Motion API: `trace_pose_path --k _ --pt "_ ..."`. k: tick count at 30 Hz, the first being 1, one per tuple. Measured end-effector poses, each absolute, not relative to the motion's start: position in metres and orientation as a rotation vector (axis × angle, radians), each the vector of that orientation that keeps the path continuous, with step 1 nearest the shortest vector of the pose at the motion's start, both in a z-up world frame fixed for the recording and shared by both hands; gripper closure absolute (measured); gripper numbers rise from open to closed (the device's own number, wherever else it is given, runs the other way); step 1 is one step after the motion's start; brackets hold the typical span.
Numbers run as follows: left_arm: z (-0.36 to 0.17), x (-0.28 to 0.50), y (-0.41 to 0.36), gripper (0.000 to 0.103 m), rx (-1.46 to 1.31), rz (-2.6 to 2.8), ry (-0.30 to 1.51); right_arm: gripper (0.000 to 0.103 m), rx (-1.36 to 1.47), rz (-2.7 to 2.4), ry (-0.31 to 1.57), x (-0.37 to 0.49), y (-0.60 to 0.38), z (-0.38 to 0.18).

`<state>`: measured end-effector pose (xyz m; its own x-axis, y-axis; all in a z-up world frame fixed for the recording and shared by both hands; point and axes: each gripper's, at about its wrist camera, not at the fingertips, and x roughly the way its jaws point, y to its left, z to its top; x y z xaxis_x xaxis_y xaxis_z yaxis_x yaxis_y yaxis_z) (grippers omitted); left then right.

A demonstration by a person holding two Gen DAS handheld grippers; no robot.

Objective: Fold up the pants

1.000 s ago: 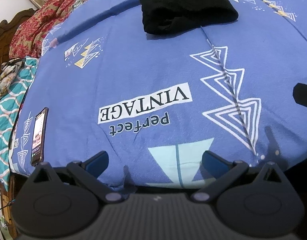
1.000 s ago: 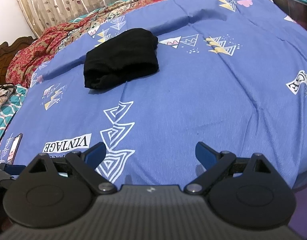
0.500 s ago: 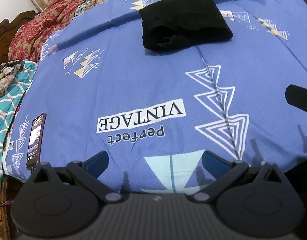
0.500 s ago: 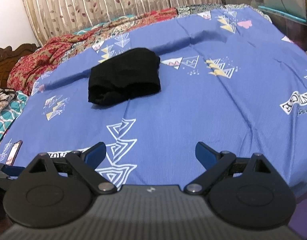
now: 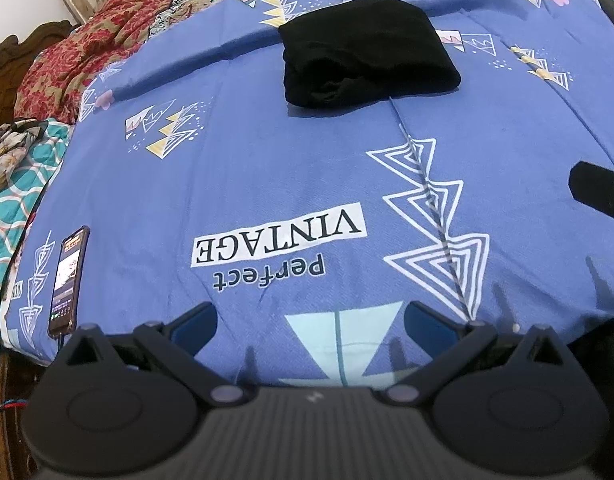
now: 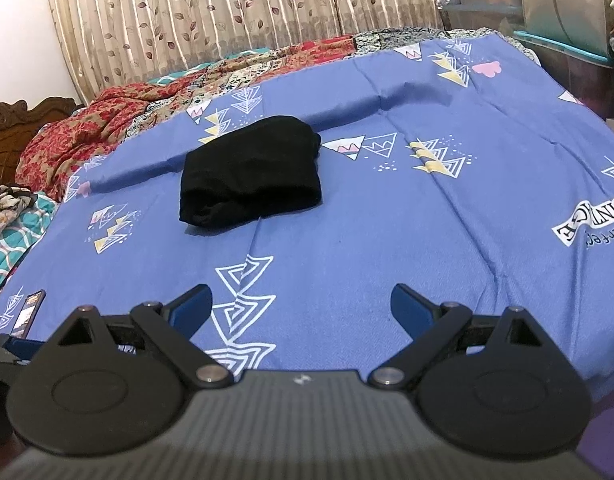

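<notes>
Both tools hang over the near edge of a bed covered by a blue cotton bedsheet (image 5: 267,168) printed with white triangles and a "Perfect VINTAGE" label. The left gripper (image 5: 310,322) has its two blue-tipped fingers spread wide with nothing between them, and the right gripper (image 6: 301,306) stands equally wide and empty.

One pair of black fabric pants (image 5: 367,50), folded into a compact rectangular bundle, lies well ahead of the left gripper, slightly to its right; from the right gripper it sits ahead and to the left (image 6: 251,176). Neither tool touches it. Its near-left end bulges in loose layers, and the dark cloth hides how many folds it has.

One black smartphone (image 5: 68,278) with a lit screen lies to the left of the left gripper at the sheet's edge; in the right wrist view only its upper part shows, cut off by the tool's body. A dark piece of the right tool pokes in at the right edge of the left wrist view. A red floral blanket (image 6: 79,132) is bunched far ahead on the left, before a beige leaf-patterned curtain (image 6: 227,8).
</notes>
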<state>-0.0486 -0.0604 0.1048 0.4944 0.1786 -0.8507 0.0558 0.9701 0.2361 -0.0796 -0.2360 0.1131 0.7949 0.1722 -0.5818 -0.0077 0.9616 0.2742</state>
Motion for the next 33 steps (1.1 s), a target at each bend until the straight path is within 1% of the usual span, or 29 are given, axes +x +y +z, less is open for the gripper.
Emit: trace_pose_path --k 33 --pt "0.097 -0.045 -0.049 0.0 0.136 0.027 1.106 0.006 0.241 0.096 0.669 -0.079 -0.229 0.11"
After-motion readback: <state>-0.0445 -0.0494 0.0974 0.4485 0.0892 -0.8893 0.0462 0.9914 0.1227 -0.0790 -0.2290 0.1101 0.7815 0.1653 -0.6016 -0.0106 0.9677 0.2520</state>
